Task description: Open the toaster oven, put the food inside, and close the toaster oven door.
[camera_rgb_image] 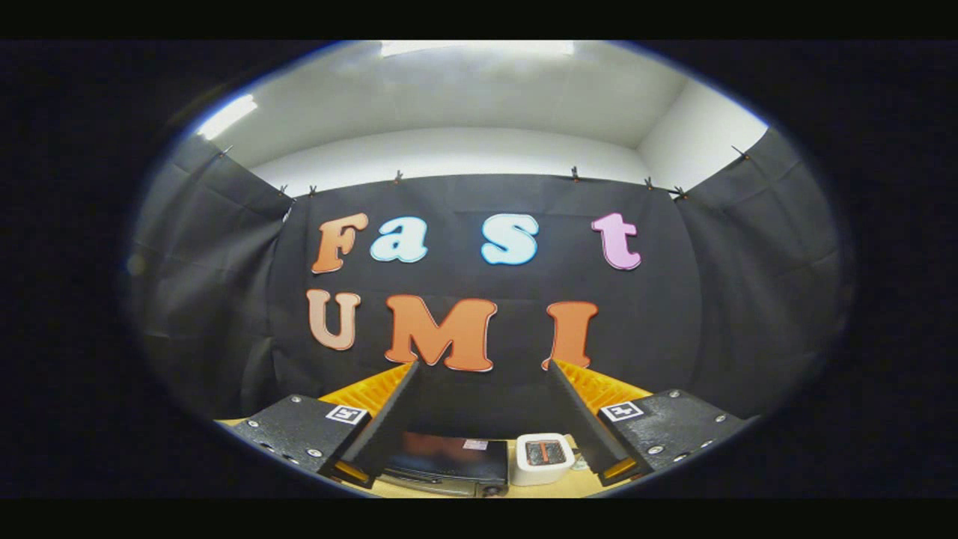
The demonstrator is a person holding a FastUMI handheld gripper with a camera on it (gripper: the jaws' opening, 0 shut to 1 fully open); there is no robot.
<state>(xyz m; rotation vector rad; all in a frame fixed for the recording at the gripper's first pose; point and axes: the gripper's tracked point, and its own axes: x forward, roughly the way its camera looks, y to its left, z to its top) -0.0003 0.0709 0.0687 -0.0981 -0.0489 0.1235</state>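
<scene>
Well apart, the gripper [483, 367] fingers [389, 423] hold nothing; beyond them on the counter [539, 490] sit a black toaster oven [449, 460] and, just beside it, a white toaster [544, 458].

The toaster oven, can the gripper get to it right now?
Probably yes. The toaster oven sits low between the open fingers of the gripper, with nothing visible in front; a small white toaster stands just beside it.

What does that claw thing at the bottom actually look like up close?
The claw has two long, flat fingers that slope inward like wedges, with ridged surfaces on their outer sides. Each is mounted on a dark, speckled block fastened with small silver screws and carrying a square black-and-white marker. The fingers stand spread apart.
</scene>
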